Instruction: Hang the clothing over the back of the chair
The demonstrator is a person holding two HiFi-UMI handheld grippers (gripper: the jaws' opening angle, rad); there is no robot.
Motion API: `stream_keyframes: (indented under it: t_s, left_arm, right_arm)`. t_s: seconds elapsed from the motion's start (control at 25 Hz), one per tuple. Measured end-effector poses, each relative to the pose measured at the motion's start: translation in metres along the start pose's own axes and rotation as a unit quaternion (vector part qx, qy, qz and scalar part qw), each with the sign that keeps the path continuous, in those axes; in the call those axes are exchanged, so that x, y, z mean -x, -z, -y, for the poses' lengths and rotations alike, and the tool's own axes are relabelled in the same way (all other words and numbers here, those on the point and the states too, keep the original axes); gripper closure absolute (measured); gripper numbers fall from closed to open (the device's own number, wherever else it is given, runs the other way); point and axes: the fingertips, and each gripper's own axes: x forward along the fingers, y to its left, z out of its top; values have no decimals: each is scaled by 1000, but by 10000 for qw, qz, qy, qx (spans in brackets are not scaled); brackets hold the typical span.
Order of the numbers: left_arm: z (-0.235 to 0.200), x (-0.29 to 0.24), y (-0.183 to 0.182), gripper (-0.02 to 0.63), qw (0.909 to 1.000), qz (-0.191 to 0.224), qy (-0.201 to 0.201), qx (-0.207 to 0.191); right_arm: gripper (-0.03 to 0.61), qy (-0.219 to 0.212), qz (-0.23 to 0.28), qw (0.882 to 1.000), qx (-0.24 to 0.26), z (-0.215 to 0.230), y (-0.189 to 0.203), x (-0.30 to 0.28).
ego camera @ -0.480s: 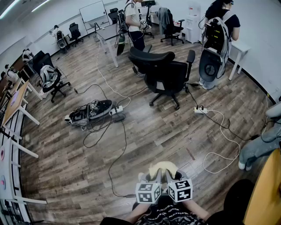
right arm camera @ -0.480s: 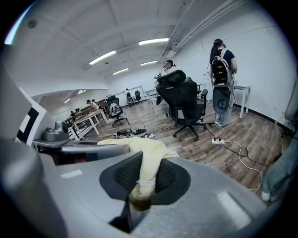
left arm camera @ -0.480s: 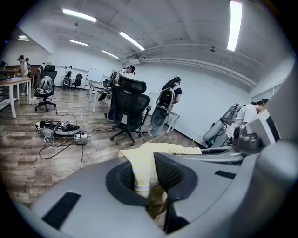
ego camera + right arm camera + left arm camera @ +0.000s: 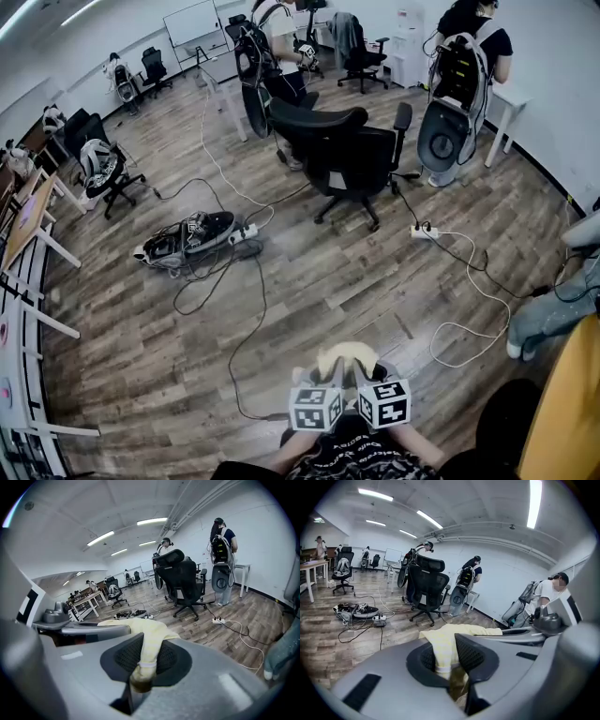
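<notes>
A pale yellow garment (image 4: 345,361) is stretched between my two grippers near the bottom of the head view. My left gripper (image 4: 323,377) is shut on one edge of the garment (image 4: 443,646), which is pinched between its dark pads. My right gripper (image 4: 367,375) is shut on another edge of the garment (image 4: 149,641). The black office chair (image 4: 345,150) with a headrest stands several steps ahead across the wooden floor. It also shows in the left gripper view as the chair (image 4: 425,584) and in the right gripper view as the chair (image 4: 185,585).
A bag with tangled cables (image 4: 192,239) and a power strip (image 4: 246,233) lie left of the path. Another power strip (image 4: 427,232) with a white cord (image 4: 469,309) lies to the right. People with backpack rigs (image 4: 459,84) stand behind the chair. Desks (image 4: 28,225) line the left wall.
The view has shifted slightly towards the chair. A person behind the chair has moved and now shows a dark backpack. Both grippers keep hold of the garment in the same place.
</notes>
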Motion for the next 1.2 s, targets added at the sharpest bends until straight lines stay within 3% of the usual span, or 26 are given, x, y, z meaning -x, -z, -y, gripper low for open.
stream_keyframes:
  t_s: [0.44,0.76,1.2]
  left_arm:
    - [11,-8,-9,558,9999,18,42,-94]
    - [6,-24,-18,558,9998,35,177,-129]
    - [-24,-64,-70,558,9984,42,532,-204]
  right_arm:
    - [534,-163,84,9994,-306,13,-9,4]
    - [534,-44,148,9994,-317,22,-18,-6]
    - [534,218,193,9991,-304,34,-69,-51]
